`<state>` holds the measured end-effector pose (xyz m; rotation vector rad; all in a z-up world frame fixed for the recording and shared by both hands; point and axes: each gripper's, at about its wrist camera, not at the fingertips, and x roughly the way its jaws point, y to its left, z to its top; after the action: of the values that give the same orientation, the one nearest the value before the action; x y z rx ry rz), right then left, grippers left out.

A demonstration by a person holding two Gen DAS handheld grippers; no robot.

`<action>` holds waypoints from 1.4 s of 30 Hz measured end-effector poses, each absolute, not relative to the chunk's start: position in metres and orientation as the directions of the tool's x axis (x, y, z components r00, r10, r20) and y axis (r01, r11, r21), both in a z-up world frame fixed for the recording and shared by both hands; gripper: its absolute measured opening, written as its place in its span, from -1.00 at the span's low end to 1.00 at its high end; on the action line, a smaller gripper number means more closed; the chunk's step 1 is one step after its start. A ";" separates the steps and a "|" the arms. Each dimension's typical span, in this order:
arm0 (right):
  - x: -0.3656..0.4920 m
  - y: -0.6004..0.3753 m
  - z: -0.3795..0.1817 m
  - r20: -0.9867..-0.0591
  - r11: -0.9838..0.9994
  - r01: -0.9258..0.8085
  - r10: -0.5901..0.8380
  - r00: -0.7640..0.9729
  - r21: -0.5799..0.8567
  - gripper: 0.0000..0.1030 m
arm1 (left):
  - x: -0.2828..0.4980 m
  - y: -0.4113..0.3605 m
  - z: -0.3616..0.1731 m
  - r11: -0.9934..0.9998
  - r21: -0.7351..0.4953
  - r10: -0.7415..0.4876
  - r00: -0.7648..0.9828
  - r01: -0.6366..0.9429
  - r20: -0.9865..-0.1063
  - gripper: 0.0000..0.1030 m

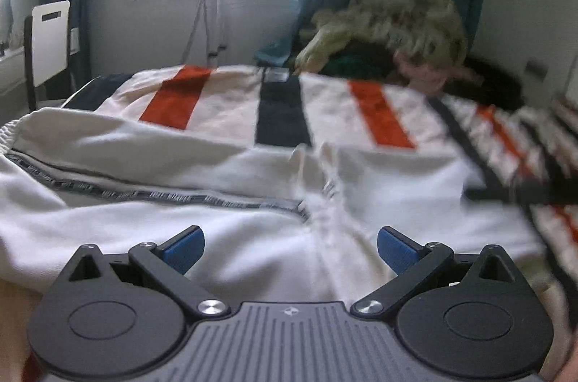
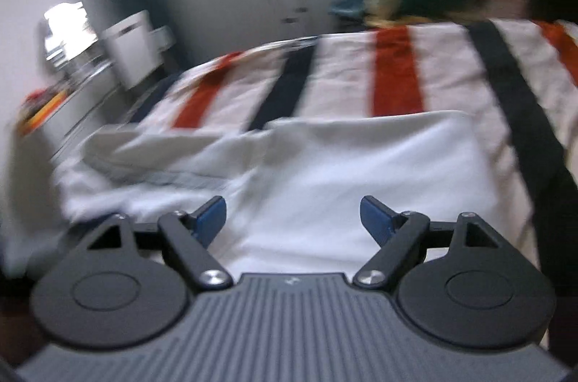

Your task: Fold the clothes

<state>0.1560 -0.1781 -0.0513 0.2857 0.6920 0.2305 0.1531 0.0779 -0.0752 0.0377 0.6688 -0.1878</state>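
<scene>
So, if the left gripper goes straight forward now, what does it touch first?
Most likely the white garment: the open left gripper points straight at it, with nothing between. Depth is unclear, but the striped bedcover lies farther on.

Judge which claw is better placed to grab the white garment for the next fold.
Left, probably. The left claw hangs open just above the white garment, where its raised central crease offers a pinch. The right claw, also open, faces smoother cloth.
</scene>
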 end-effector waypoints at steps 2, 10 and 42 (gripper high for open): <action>0.186 -0.186 -0.057 -0.597 0.901 -0.096 0.356 0.719 0.422 0.58 | 0.160 0.075 -0.086 0.987 0.013 -0.112 0.743 0.161 -0.660 0.93; 0.282 -0.170 -0.089 -0.574 0.830 -0.113 0.470 0.670 0.546 0.18 | 0.164 0.079 -0.081 0.984 -0.010 -0.142 0.758 0.176 -0.636 0.79; 0.317 -0.128 -0.107 -0.624 0.869 -0.208 0.472 0.622 0.450 -0.29 | 0.150 0.063 -0.085 0.913 -0.191 -0.397 0.678 0.361 -0.619 -0.18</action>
<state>0.3174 -0.1284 -0.1070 0.3531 0.8110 0.3999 0.1502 0.0627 -0.0849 -0.0548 0.7079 -0.4262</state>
